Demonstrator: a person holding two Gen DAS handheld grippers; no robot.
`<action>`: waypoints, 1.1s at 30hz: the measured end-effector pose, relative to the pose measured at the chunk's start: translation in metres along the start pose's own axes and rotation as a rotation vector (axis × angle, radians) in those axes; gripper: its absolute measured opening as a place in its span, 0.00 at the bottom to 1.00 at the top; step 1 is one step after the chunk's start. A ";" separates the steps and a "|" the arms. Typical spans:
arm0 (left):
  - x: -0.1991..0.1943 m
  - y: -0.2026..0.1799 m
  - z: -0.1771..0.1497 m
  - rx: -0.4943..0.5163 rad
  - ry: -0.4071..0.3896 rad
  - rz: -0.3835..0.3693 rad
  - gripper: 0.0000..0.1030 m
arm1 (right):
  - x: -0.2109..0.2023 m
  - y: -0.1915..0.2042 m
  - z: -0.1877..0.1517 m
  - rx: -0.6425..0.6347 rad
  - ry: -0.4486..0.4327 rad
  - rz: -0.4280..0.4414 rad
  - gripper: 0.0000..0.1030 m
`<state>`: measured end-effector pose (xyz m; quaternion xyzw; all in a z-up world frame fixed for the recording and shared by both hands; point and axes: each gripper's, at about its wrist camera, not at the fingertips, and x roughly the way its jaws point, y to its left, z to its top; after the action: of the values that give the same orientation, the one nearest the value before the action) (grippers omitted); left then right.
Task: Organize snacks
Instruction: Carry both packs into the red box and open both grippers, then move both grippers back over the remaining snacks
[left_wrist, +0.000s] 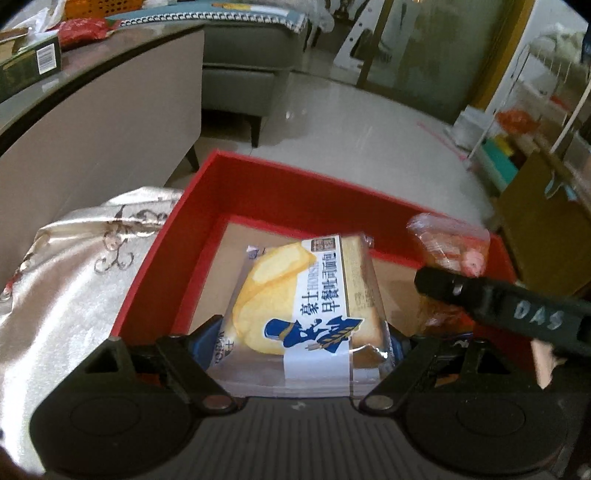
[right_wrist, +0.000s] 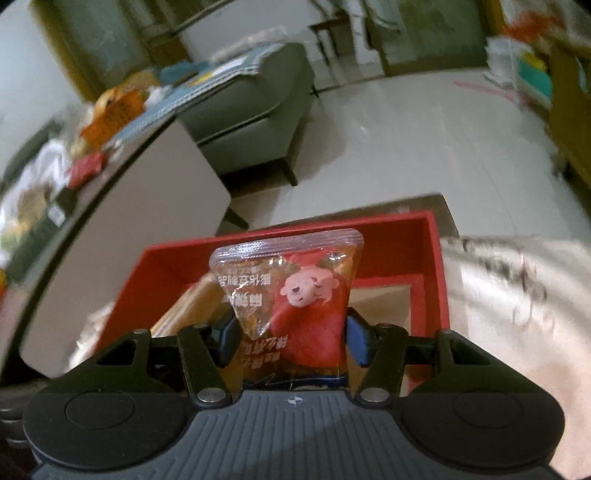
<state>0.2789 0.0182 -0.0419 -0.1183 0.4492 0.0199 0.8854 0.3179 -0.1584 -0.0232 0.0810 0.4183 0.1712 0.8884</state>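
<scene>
Between my left fingers (left_wrist: 303, 343) I held the toast bread pack (left_wrist: 306, 306), light and squashy, over the red box (left_wrist: 258, 177). My right fingers (right_wrist: 291, 339) flanked the crinkly snack pouch (right_wrist: 295, 302); I couldn't tell whether they gripped it.

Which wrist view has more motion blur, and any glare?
Right wrist: background and the silvery cloth smeared, yet the red snack pouch between the tongs stays fairly sharp. Left wrist: crisper, bread packet text legible; glare on its wrapper and the shiny cloth. Both show fisheye bending at the edges.
</scene>
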 end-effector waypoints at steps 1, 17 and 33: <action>0.000 -0.001 -0.001 0.014 -0.002 0.017 0.76 | -0.001 0.001 0.000 -0.001 -0.006 0.002 0.83; -0.069 0.016 -0.025 0.055 -0.205 0.007 0.78 | -0.287 0.032 -0.135 0.100 -0.173 -0.299 0.85; -0.148 0.032 -0.051 -0.031 -0.297 -0.105 0.79 | -0.359 0.054 -0.169 0.091 -0.243 -0.341 0.86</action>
<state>0.1453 0.0484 0.0415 -0.1508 0.3063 -0.0023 0.9399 -0.0380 -0.2414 0.1416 0.0690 0.3228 -0.0118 0.9439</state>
